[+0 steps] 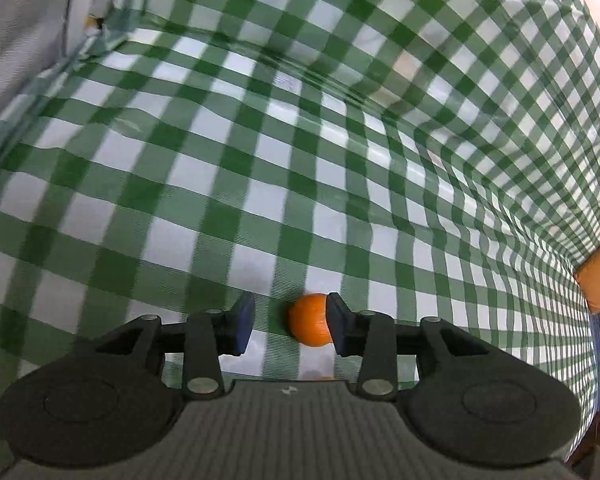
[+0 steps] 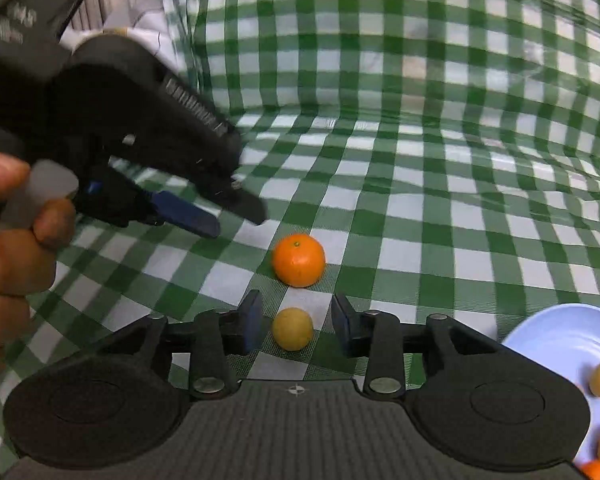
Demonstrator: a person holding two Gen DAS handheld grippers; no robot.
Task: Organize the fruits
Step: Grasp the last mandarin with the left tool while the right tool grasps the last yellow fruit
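Two loose fruits on checked table: orange and small yellow fruit, near plate. Right gripper wide, straddling yellow fruit. Left gripper wide, orange beside one finger. Both probably light, round, prone to rolling; grip across widest middle, gently.

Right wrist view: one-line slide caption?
Open right gripper straddles a yellow fruit; orange beyond, open left gripper above.

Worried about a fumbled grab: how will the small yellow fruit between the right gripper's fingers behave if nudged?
The small yellow fruit looks round and smooth, so it would probably roll on the checked cloth. The open right gripper likely needs centred closing.
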